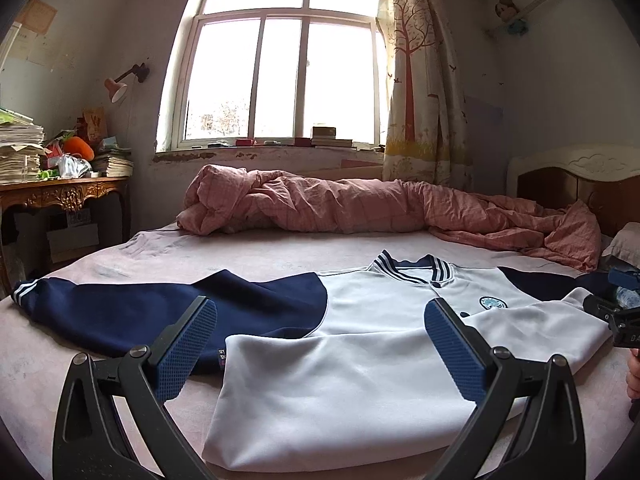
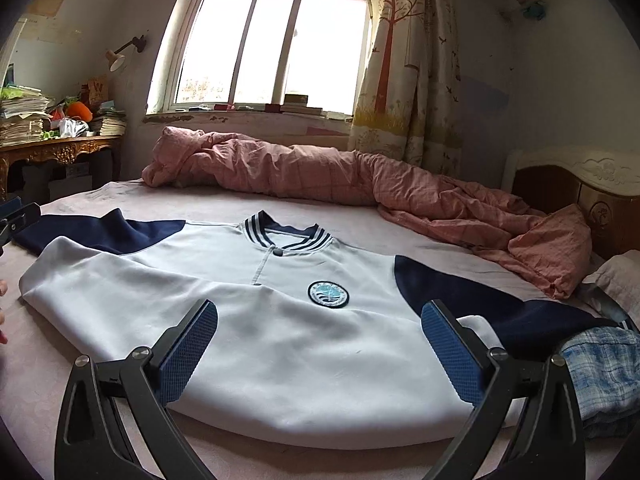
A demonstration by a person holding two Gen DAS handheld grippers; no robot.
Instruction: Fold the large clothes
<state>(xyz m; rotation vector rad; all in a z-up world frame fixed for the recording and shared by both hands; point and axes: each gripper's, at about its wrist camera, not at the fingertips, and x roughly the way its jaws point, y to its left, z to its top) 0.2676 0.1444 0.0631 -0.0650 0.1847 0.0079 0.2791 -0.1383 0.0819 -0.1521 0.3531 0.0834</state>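
The white-and-navy baseball-style jacket (image 2: 280, 320) lies on the pink bed (image 2: 100, 360) — hem folded up, sleeves still out; both grippers (image 1: 320, 332) (image 2: 320, 332) gape, holding nothing.

A rumpled pink quilt (image 1: 360, 208) lies below the window (image 1: 280, 68), beside a cluttered desk (image 1: 60, 192).

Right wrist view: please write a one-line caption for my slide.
Open right gripper above a white and navy jacket lying on the bed, bottom part folded up.

The jacket (image 2: 248, 344) is made of smooth matt cloth; behind it, the quilt (image 2: 320, 176) (pink) is rumpled fabric.
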